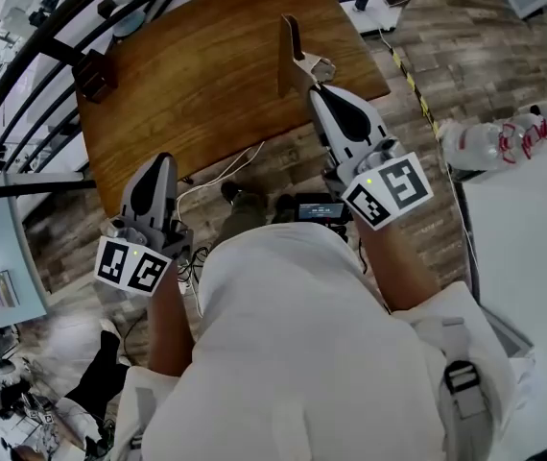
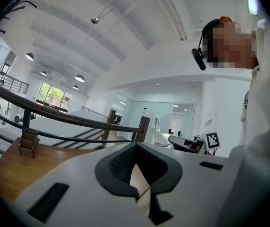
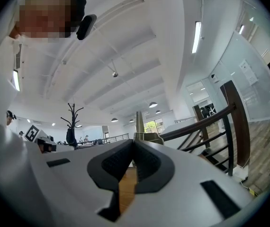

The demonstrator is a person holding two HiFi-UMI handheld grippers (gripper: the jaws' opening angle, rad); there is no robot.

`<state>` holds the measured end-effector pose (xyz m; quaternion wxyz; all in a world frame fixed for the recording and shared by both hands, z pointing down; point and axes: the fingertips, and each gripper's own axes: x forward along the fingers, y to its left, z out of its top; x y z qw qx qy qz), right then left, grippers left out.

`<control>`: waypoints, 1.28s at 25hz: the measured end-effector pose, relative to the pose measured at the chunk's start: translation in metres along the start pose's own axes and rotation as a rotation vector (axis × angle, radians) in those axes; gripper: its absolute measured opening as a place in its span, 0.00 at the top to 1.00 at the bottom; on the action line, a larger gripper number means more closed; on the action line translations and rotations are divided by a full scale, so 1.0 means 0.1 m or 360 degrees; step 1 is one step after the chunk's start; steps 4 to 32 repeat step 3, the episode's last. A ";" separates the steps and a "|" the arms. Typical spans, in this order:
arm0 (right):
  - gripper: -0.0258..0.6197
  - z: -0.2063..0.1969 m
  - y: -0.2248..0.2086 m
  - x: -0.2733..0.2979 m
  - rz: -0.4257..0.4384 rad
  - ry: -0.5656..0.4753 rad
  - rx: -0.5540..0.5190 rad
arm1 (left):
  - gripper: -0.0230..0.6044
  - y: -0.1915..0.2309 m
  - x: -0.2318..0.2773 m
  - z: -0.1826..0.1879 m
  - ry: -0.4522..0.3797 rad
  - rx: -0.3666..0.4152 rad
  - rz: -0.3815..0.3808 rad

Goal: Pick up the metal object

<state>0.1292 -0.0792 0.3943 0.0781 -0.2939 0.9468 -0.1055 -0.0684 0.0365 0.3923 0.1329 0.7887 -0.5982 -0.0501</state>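
A small silvery metal object [image 1: 318,66] lies on the wooden table [image 1: 206,75] beside an upright wooden piece [image 1: 290,54]. My right gripper [image 1: 318,90] points at it from just short of it, jaws shut with nothing between them. In the right gripper view the upright piece and its pale base [image 3: 148,137] stand right beyond the closed fingertips. My left gripper [image 1: 164,161] hovers at the table's near left edge, jaws shut and empty, tips meeting in the left gripper view [image 2: 135,144].
A small dark wooden stand [image 1: 93,73] sits at the table's far left, also in the left gripper view [image 2: 29,143]. Black railings [image 1: 53,36] run behind the table. Cables [image 1: 221,173] hang at the near edge. A white table with bottles [image 1: 480,142] stands at the right.
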 end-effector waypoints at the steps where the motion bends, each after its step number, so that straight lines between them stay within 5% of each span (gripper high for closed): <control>1: 0.92 0.00 -0.03 -0.02 -0.0010 0.0000 0.0007 | 0.94 -0.02 0.02 0.01 0.0001 0.0001 -0.0005; 32: 0.92 0.01 -0.09 -0.07 -0.0029 0.0002 0.0018 | 0.94 -0.05 0.05 0.02 0.0000 0.0003 -0.0016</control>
